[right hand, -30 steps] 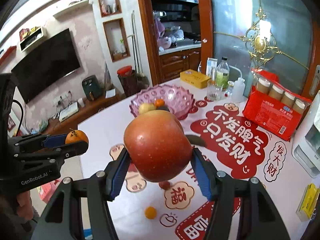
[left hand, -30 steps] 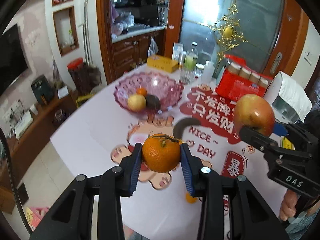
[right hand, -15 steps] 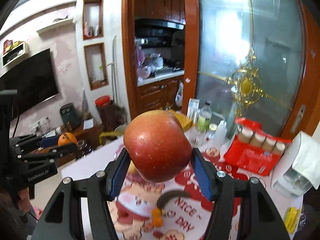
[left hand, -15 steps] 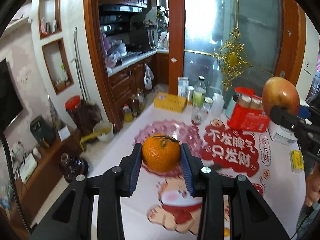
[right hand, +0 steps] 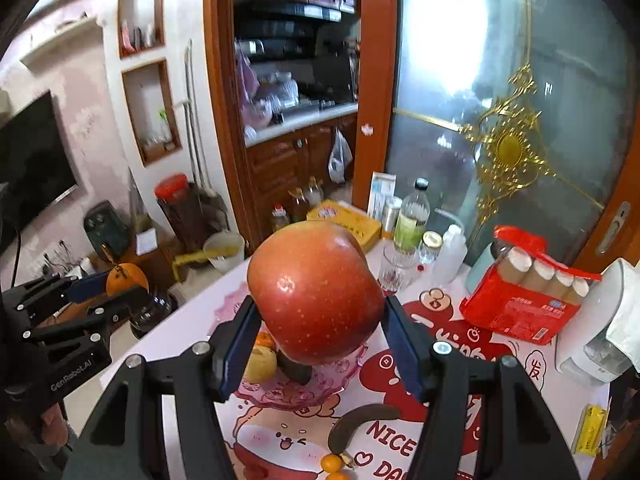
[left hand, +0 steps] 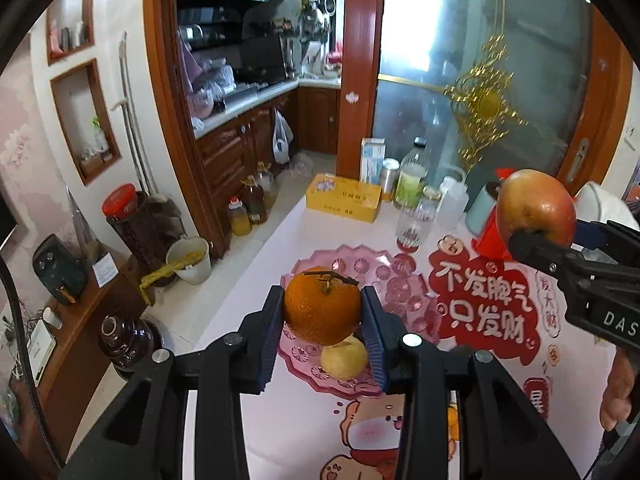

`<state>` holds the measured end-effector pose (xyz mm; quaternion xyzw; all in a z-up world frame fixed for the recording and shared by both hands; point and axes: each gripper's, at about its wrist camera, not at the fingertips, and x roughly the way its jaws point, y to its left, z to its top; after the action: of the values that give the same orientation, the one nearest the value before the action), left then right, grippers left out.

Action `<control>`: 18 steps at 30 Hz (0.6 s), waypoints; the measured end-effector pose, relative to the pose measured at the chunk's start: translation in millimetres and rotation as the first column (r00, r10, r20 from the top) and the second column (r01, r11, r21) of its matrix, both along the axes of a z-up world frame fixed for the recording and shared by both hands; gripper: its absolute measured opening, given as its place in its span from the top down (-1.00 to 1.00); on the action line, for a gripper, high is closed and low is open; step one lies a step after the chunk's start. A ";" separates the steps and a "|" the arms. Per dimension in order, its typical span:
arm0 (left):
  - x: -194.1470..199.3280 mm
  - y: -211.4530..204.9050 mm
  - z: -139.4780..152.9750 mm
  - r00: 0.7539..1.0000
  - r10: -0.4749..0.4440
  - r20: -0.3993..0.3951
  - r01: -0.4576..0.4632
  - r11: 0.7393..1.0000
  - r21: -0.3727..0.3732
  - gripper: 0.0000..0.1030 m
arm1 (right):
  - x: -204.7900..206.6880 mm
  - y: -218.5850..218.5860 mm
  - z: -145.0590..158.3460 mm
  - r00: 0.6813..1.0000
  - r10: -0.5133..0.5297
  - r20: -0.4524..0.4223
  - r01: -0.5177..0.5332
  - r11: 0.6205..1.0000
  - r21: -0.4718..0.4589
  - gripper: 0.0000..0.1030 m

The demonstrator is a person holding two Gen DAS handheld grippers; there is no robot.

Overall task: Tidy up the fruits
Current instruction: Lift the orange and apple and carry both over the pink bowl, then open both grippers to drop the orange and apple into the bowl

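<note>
My left gripper (left hand: 323, 320) is shut on an orange (left hand: 322, 305) and hangs above the near part of the pink glass bowl (left hand: 400, 280). A yellow fruit (left hand: 344, 357) lies in the bowl just below it. My right gripper (right hand: 318, 334) is shut on a big red apple (right hand: 314, 290), held over the same bowl (right hand: 296, 394), where a yellow fruit (right hand: 260, 364), a small orange (right hand: 266, 340) and a dark fruit (right hand: 294, 368) lie. Each gripper also shows in the other's view: the apple (left hand: 534, 208) at the right, the orange (right hand: 126, 278) at the left.
A blackened banana (right hand: 360, 420) and a small orange (right hand: 332, 462) lie on the printed tablecloth near the front. Behind the bowl stand a glass (right hand: 394, 270), bottles (right hand: 410, 216), a yellow box (left hand: 342, 198) and a red pack of jars (right hand: 524, 292). A white appliance (right hand: 600, 320) stands at the right.
Both grippers have travelled forward across the table with their fruit, from well short of the bowl to above it. The bowl now sits directly beneath them. Both grips are unchanged.
</note>
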<state>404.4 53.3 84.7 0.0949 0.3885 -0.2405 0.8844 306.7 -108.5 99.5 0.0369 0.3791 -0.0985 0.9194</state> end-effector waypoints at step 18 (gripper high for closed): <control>101.7 -39.7 -201.7 0.959 0.034 -0.282 0.016 0.984 0.175 0.29 | 114.1 -12.7 -173.7 0.949 0.000 -0.315 0.030 0.995 0.093 -0.20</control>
<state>506.1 13.7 -117.0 0.1351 0.5313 -0.2126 0.8089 420.8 -121.2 -74.2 0.0679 0.5246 -0.0918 0.8437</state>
